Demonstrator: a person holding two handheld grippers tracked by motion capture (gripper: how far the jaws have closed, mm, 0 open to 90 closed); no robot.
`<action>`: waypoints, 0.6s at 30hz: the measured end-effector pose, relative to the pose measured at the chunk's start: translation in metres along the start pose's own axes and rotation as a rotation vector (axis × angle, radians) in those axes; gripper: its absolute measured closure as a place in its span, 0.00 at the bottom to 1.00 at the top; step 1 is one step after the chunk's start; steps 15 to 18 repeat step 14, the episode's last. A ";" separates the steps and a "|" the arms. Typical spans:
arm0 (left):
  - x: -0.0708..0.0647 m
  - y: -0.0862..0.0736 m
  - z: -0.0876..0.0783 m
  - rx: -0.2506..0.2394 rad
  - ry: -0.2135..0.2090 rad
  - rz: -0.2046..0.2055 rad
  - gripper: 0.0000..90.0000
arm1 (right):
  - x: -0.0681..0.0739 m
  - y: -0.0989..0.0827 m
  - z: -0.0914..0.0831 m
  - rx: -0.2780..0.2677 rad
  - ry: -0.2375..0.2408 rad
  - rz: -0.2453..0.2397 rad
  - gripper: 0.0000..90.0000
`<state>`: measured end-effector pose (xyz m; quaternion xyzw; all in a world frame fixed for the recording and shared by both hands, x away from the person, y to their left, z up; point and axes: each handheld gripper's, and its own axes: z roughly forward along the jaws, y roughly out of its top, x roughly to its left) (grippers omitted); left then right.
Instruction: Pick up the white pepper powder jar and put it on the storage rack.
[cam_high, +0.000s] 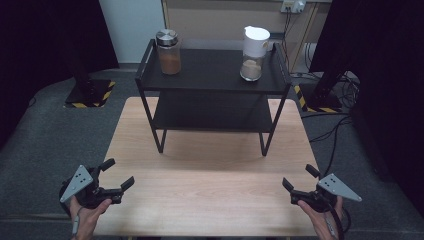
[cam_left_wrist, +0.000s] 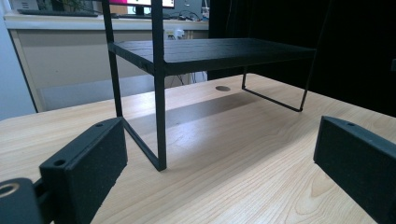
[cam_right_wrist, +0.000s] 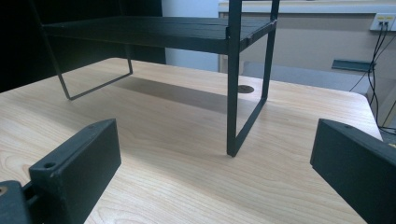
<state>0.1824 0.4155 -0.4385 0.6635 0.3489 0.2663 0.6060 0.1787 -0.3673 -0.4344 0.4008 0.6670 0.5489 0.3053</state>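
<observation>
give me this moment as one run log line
left gripper: open, empty, near table edge | right gripper: open, empty, near table edge | jar, white-lidded container: upright on rack top shelf, untouched

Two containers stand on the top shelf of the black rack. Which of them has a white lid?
The clear jar with the tall white lid, at the right end of the black metal rack. The glass jar of brown powder at the left end has a silver metal lid.
</observation>
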 end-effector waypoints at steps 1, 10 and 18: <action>0.000 0.000 0.000 0.000 -0.001 -0.001 0.02 | 0.000 0.000 0.000 0.000 0.001 0.000 0.03; 0.000 0.001 0.000 0.000 -0.009 0.005 0.02 | 0.000 0.001 0.000 -0.006 0.004 -0.026 0.03; 0.000 0.001 0.000 -0.001 -0.008 0.005 0.02 | 0.000 0.001 0.000 -0.011 0.002 -0.026 0.03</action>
